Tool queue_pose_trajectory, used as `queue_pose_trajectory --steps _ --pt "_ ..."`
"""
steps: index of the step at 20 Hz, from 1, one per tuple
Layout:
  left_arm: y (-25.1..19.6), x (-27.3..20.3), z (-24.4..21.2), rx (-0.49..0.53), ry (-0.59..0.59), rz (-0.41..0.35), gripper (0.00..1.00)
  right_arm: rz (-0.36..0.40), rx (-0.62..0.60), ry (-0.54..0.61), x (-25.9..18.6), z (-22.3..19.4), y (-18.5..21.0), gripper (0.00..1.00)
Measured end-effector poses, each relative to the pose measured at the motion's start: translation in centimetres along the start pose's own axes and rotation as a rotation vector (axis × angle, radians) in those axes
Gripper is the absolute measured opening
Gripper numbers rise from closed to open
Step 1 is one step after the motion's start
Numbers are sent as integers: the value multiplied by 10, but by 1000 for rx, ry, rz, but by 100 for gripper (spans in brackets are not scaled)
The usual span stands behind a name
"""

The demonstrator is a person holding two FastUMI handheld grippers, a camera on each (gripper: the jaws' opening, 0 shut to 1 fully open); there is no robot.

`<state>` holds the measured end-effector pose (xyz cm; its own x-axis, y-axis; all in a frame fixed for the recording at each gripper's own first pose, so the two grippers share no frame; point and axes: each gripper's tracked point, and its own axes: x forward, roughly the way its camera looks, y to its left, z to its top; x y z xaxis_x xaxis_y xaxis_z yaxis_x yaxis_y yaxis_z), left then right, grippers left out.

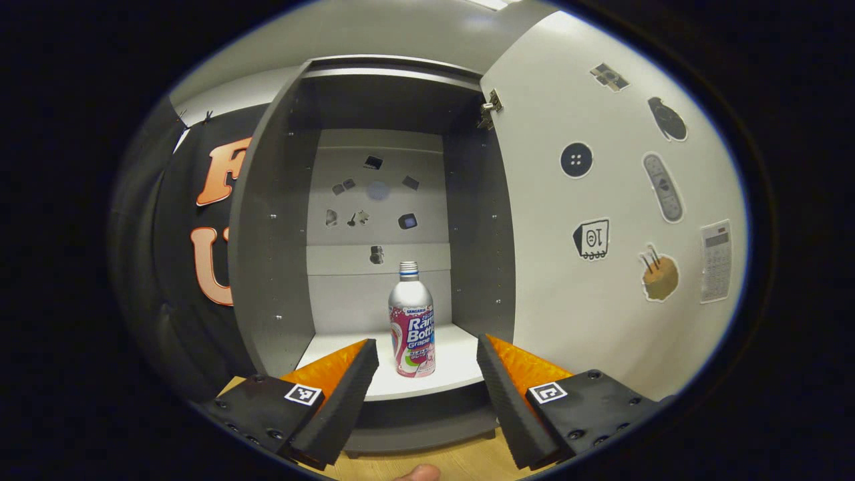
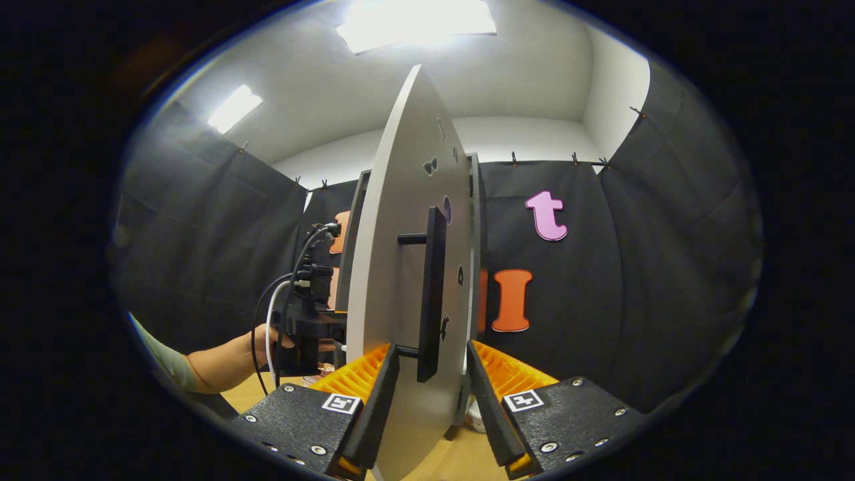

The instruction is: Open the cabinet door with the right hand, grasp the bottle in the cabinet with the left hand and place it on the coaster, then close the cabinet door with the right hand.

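**Bottle in open cabinet: handling and grip points**

Item: bottle (image 1: 412, 321), upright at lower centre of the left gripper view, standing on the white shelf (image 1: 454, 364) inside the cabinet (image 1: 267, 267), clear of both side walls. Silvery shoulder and neck, threaded cap on top, printed wrap round the body.

Handling, as judged: looks like thin metal, so stiff but dentable; smooth and likely slippery at the bare shoulder; weight unknown, contents not visible. Tall and narrow, so prone to tipping if nudged. Best taken round the wrapped mid-body, fingers on opposite sides, below the taper.

Left gripper (image 1: 427, 391): at bottom of its view, fingers wide apart, short of the shelf edge, bottle lined up in the gap, nothing held.

Door (image 1: 601, 200): swung open at right of the left gripper view; seen edge-on at centre of the right gripper view.

Right gripper (image 2: 433, 394): fingers spread to either side of the door edge and the dark handle (image 2: 431, 294); contact not clear.

Coaster: not located.
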<state>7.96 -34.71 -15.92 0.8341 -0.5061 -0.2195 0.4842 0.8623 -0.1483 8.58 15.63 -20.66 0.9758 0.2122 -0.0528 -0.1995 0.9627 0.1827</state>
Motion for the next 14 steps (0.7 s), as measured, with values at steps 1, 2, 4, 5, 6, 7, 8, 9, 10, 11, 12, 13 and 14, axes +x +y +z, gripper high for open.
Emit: queue_pose_trajectory --steps 1,2,4,5,6,7,8,9,10,11,12,13,14 --pt "-1 9 -3 -1 6 2 94 -4 2 -5 0 1 -1 64" --pt "0 18 -7 3 17 4 94 -6 5 -9 0 1 -2 64" --pt "-1 36 -15 6 39 10 97 -3 20 -10 1 0 -1 64" --pt "0 45 -19 1 45 10 97 4 24 -13 3 0 0 70" --pt "-1 53 -22 -1 50 11 94 11 27 -14 3 1 -2 69" --pt "0 63 -25 -2 53 18 94 14 24 -17 3 1 -1 76" --pt "3 71 -28 3 62 26 94 13 19 -21 3 2 -3 75" --pt "7 80 -32 5 69 44 97 10 16 -24 4 2 -4 76" --pt "9 89 -35 5 77 56 97 9 16 -23 4 2 -5 80" --pt "12 98 -38 0 85 61 100 12 18 -23 4 1 -4 82" --pt "14 106 -40 -10 91 61 97 14 20 -21 4 1 -5 86" --pt "15 113 -42 -20 95 63 97 16 21 -22 4 1 -5 87" --pt "17 122 -44 -32 99 59 97 17 20 -21 4 1 -5 89"
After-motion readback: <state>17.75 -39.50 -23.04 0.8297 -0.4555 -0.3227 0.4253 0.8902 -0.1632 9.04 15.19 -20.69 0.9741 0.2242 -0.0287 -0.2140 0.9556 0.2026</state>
